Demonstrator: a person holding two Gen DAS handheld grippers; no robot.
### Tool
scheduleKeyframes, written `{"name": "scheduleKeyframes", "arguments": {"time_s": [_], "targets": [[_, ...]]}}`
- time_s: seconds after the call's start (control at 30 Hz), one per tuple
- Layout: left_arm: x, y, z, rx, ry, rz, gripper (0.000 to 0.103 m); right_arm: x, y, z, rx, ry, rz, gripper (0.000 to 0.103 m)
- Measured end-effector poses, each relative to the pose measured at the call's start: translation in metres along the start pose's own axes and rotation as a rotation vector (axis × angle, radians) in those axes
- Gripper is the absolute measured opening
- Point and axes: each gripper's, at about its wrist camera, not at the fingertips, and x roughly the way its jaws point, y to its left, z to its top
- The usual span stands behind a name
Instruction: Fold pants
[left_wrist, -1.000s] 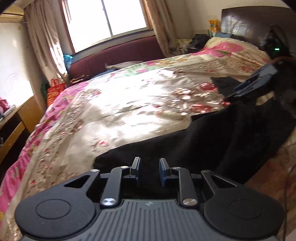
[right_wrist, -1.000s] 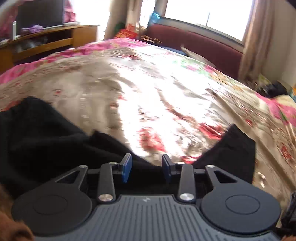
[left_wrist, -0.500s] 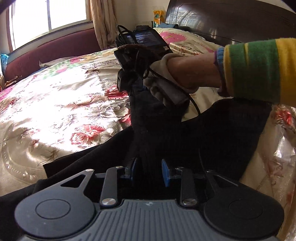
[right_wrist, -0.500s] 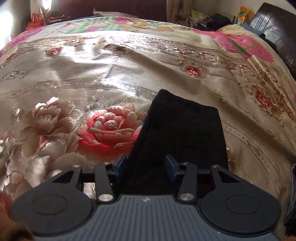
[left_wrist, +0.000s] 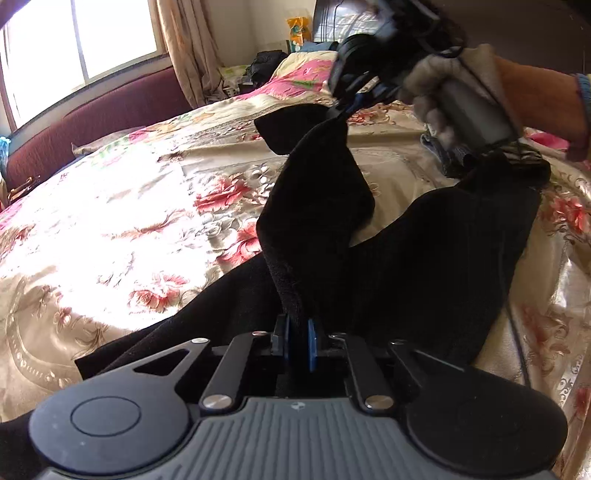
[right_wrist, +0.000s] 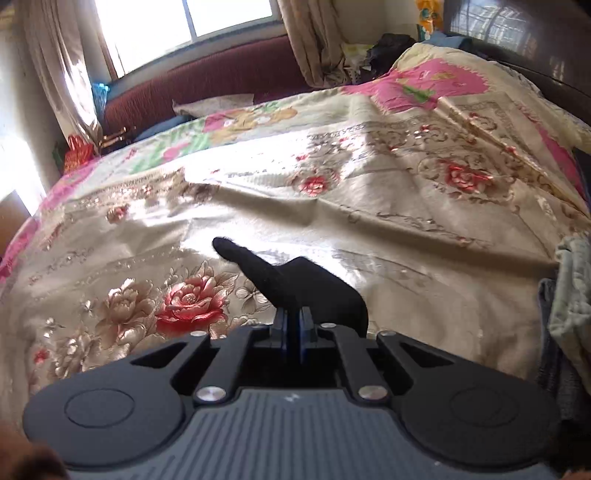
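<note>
Both claws pinched on the black pants, one leg lifted off the floral bedspread.

The left gripper (left_wrist: 297, 341) has its blue pads closed tight on a ribbed edge of the black pants (left_wrist: 424, 266), low over the bedspread (left_wrist: 140, 206). From it a taut band of cloth runs up and away to the right gripper (left_wrist: 345, 107), which hangs higher and further toward the headboard end, its fingers likewise clamped on the fabric; in its own view the right gripper (right_wrist: 293, 323) shows only a small black tuft poking past the pads. So the lifted leg's long axis runs between the two claws, and the rest of the pants lies on the bedspread just right of the left gripper. I'd guess the right hand, carrying the free end, must swing it over that flat part.
</note>
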Motion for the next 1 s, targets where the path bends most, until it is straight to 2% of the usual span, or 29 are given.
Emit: {"name": "scheduleKeyframes", "arguments": {"time_s": [0.1,0.2,0.37,0.47,0.5,0.6,0.7,0.8,0.87,0.9,1.0], "targets": [[-0.007,-0.013,0.005,0.034,-0.018,-0.024,0.025,-0.067,-0.051,-0.016,0.111,-0.063,-0.003,0.005],[-0.014,-0.033,0.007,0.099,-0.02,-0.048,0.025,-0.105,-0.101,-0.052,0.243,-0.046,-0.03,0.005],[-0.005,-0.072,0.0,0.235,0.045,-0.054,0.025,-0.101,-0.167,-0.134,0.499,0.047,-0.06,0.006],[0.001,-0.085,-0.006,0.308,0.083,-0.033,0.026,-0.092,-0.181,-0.162,0.564,0.044,-0.061,0.008],[0.003,-0.087,-0.007,0.316,0.095,-0.032,0.026,-0.092,-0.184,-0.165,0.594,0.033,-0.04,0.013],[0.005,-0.091,-0.011,0.324,0.119,-0.025,0.026,-0.091,-0.191,-0.163,0.63,-0.007,-0.003,0.016],[0.007,-0.094,-0.011,0.328,0.126,-0.013,0.026,-0.09,-0.198,-0.152,0.636,-0.066,-0.014,0.029],[0.014,-0.098,-0.012,0.33,0.127,0.001,0.026,-0.083,-0.209,-0.146,0.67,-0.102,-0.013,0.03],[0.017,-0.098,-0.012,0.324,0.127,0.004,0.026,-0.079,-0.214,-0.144,0.698,-0.107,-0.01,0.022],[0.018,-0.098,-0.012,0.321,0.126,0.006,0.026,-0.078,-0.215,-0.144,0.719,-0.107,0.007,0.004],[0.015,-0.094,-0.007,0.314,0.106,0.009,0.026,-0.093,-0.207,-0.138,0.735,-0.146,0.088,0.005]]}}
